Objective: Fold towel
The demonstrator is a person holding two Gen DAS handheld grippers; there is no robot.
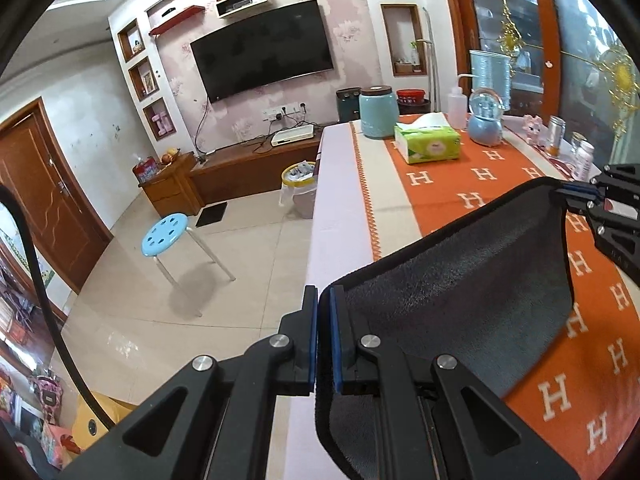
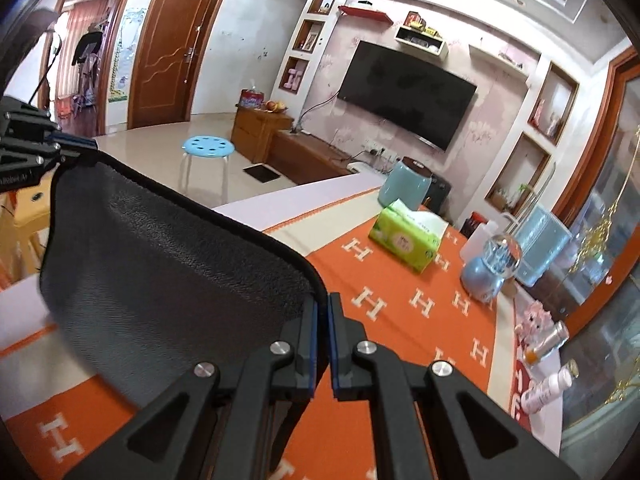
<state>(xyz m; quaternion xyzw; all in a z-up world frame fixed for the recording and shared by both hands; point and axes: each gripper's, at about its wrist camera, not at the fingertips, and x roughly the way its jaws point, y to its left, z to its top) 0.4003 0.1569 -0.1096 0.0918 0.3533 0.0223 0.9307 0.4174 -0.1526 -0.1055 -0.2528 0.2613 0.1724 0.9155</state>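
1. A dark grey towel [image 1: 460, 300] hangs in the air above a table [image 1: 344, 184] covered with an orange cloth patterned with white letter H shapes.
2. The left tool [image 1: 323, 340] is clenched on one upper corner of the towel, its blue-padded fingers pressed nearly together with the hem between them.
3. The right tool [image 2: 322, 344] is clenched on the other upper corner in the same way. The top edge stretches between the two tools, sagging slightly.
4. The rest of the towel droops below that edge; where its lower end lies is not visible.
5. A green tissue box [image 2: 408, 240], a pale blue jar [image 1: 378, 112] and a glass snow globe [image 2: 492, 268] stand farther along the table, well apart from the towel.
6. Judging progress: the towel is lifted and spread, but no finished fold shows. Bringing edges together and laying it flat appears still to come.
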